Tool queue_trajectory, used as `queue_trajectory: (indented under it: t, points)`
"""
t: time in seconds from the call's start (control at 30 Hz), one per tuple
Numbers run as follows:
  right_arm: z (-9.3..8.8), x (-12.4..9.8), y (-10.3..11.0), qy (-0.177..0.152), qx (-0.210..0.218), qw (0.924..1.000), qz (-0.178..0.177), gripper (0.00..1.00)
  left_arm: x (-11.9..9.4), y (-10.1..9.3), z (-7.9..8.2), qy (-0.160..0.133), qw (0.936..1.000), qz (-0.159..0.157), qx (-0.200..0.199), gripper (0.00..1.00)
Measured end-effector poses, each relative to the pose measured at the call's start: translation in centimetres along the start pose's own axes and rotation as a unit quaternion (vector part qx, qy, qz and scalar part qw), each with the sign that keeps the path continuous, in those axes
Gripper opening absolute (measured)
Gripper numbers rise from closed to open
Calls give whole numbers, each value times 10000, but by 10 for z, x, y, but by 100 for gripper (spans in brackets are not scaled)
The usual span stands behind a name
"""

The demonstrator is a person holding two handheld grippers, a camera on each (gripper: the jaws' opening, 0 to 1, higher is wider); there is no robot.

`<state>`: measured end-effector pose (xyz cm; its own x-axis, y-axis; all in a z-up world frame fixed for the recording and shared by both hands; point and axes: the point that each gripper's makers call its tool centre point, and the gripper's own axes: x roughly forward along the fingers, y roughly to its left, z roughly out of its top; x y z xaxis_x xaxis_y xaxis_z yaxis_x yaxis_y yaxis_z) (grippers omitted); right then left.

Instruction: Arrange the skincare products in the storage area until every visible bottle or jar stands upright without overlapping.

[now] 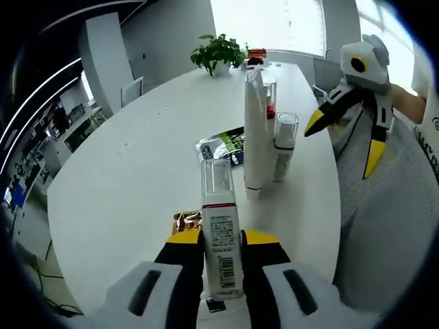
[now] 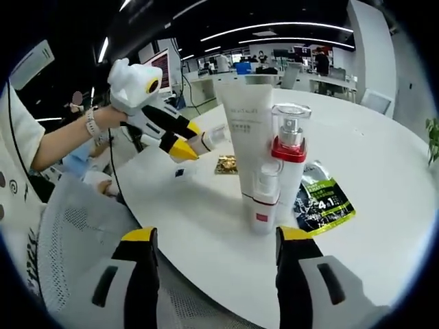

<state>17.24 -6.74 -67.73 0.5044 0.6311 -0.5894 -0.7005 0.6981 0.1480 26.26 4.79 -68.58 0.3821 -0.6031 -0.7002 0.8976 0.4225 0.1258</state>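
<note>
In the left gripper view my left gripper is shut on a white bottle with a clear cap and a red band, held above the near edge of the white table. Beyond it, close together and upright, are a tall white tube, a clear-capped bottle and a red-collared bottle. My right gripper hangs open at the right. In the right gripper view my right gripper is open and empty, facing the tube, the red-collared pump bottle and a small bottle. The left gripper holds its bottle at the left.
A green sachet lies flat beside the standing group, and a gold sachet lies under the held bottle. A potted plant stands at the table's far end. A grey mesh chair sits at the table edge. A person's arm reaches in.
</note>
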Motion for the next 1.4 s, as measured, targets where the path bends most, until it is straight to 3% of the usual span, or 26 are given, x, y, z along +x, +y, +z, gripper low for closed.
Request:
queue_trajectory:
  t: [0.93,1.4]
  points:
    - [15,6,23,-161,-32,9993,333,62,-24,-39,4,-514,9981,43,-350,14]
    - [28,13,37,-354,101,9973,628,54,-29,-55,4,-773,9953,-7,-576,14]
